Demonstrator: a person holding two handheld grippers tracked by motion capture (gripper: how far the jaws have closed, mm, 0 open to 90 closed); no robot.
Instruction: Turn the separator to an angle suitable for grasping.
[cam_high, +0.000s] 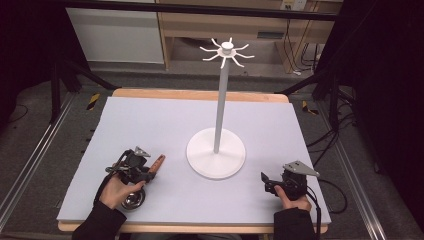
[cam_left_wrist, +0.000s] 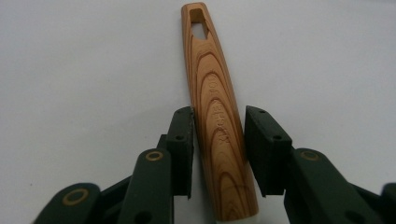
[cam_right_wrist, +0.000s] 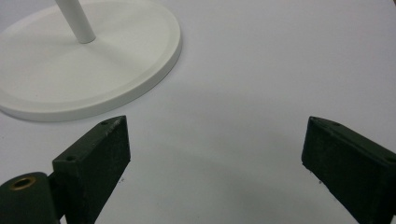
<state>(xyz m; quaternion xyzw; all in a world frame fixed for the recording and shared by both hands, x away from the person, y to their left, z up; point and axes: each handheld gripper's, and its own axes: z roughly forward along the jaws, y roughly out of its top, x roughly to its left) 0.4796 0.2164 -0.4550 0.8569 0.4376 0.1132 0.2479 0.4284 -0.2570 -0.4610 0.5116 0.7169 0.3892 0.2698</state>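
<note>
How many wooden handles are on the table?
1. The wooden handle lies near the table's front left, between the jaws of the left gripper, and points toward the white stand. Its metal end sits under the left hand, partly hidden.

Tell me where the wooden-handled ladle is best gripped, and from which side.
Grip the wooden handle at its thicker lower half, coming along its length from the bowl end, as the left hand-held gripper does now. The handle tapers toward its slotted tip, so the wider part probably seats better between the pads. That leaves the hanging slot free, likely for a hook on the white stand.
</note>
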